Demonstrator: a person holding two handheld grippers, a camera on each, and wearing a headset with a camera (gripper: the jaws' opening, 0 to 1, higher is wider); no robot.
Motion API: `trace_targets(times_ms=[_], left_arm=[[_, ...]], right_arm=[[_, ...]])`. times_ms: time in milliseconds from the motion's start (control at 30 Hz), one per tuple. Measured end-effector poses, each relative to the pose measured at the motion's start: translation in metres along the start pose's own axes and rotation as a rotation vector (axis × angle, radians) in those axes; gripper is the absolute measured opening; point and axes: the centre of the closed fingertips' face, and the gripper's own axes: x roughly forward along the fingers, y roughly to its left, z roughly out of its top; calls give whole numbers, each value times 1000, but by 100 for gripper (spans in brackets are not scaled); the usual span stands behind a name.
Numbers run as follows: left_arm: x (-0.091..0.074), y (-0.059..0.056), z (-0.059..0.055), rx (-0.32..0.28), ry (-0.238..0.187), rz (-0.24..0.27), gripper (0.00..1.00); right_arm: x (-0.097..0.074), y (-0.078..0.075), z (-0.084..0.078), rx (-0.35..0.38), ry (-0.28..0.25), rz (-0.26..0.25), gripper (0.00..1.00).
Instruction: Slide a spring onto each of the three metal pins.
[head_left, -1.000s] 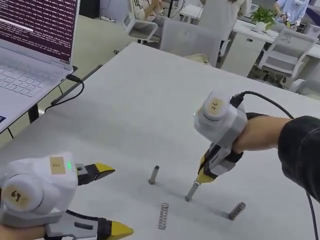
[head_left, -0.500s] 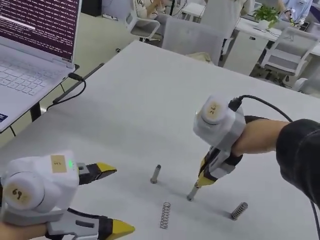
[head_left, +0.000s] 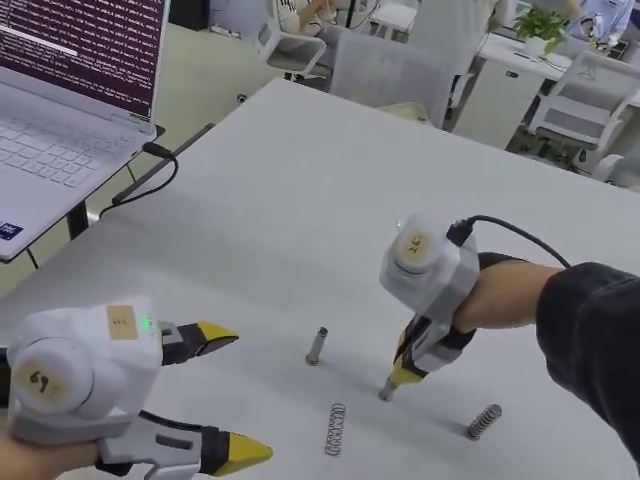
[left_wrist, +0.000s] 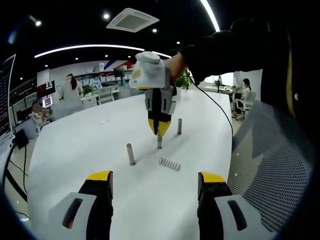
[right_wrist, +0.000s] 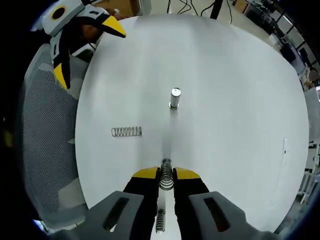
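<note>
One spring-covered metal pin (head_left: 483, 421), lower right, looks done. The right gripper (head_left: 402, 377) pinches a thin steel coil spring (right_wrist: 166, 177) over the centre pin (head_left: 386, 391). A bare metal pin (head_left: 316, 345) and a loose spring (head_left: 335, 428) remain; the left gripper (head_left: 250, 395) is spread.

Open laptop (head_left: 70, 90), office chairs (head_left: 385, 75)

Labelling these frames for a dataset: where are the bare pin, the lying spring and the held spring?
Bare pin (head_left: 316, 346), head view, middle of shaft.
Lying spring (head_left: 335, 428), head view, middle coils.
Held spring (right_wrist: 166, 176), right gripper view, coils between the jaws.
</note>
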Motion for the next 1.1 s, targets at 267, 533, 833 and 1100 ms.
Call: trace_targets(times_ms=[267, 533, 833, 1100], left_arm=[[0, 0, 0, -1, 1, -1, 64], [-1, -1, 0, 0, 2, 0, 64], [0, -2, 1, 1, 4, -5, 63], [0, -3, 0, -2, 7, -10, 63]], right_arm=[[10, 1, -2, 3, 3, -7, 8], [15, -3, -6, 16, 2, -18, 8], [17, -2, -5, 16, -10, -23, 9], [15, 0, -6, 15, -25, -22, 14]])
